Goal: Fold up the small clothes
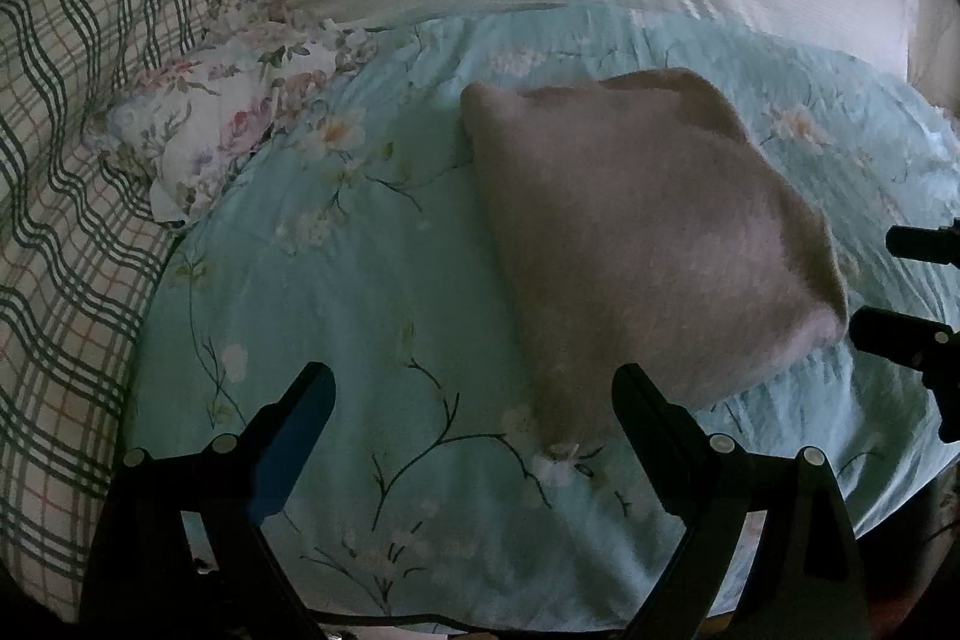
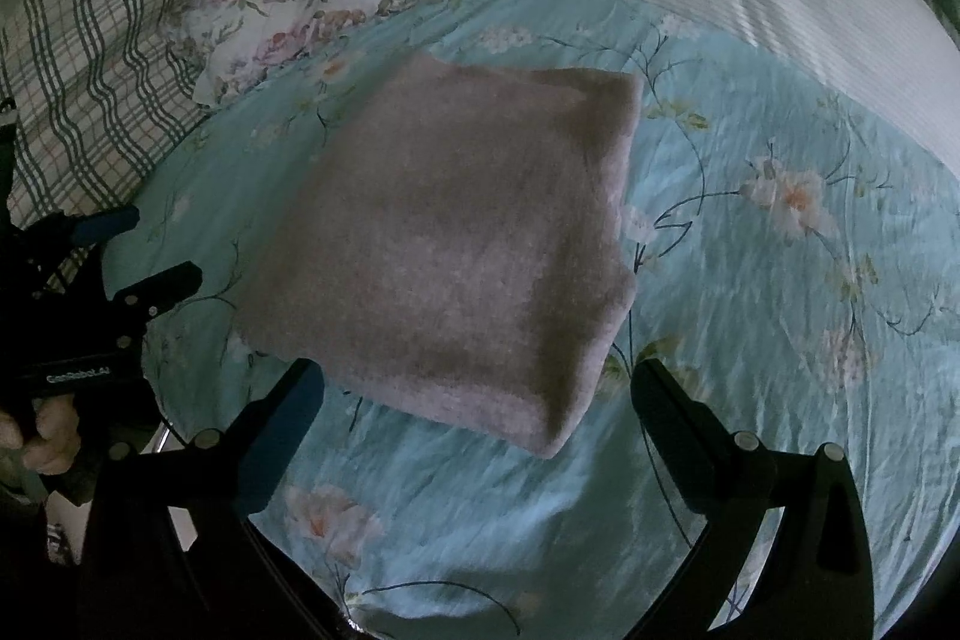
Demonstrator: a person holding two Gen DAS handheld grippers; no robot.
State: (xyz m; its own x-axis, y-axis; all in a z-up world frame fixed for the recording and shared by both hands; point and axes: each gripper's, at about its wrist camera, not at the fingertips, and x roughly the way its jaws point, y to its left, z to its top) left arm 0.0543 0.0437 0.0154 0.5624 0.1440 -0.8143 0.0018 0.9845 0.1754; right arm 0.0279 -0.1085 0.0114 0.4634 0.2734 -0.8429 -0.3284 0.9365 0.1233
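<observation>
one folded pink cloth (image 2: 444, 244) on floral bedsheet (image 2: 780, 340); both grippers empty, spread.

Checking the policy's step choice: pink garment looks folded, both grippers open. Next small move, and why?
Probably draw both grippers back and leave it. The pink fuzzy garment already lies as a neat square on the floral sheet; left gripper and right gripper are open and empty, so nothing needs regrasping.

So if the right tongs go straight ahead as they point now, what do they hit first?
Probably the near edge of the folded pink garment, which lies straight ahead between the open right tongs on the floral bedsheet. Depth is unclear; they may brush the sheet first.
</observation>
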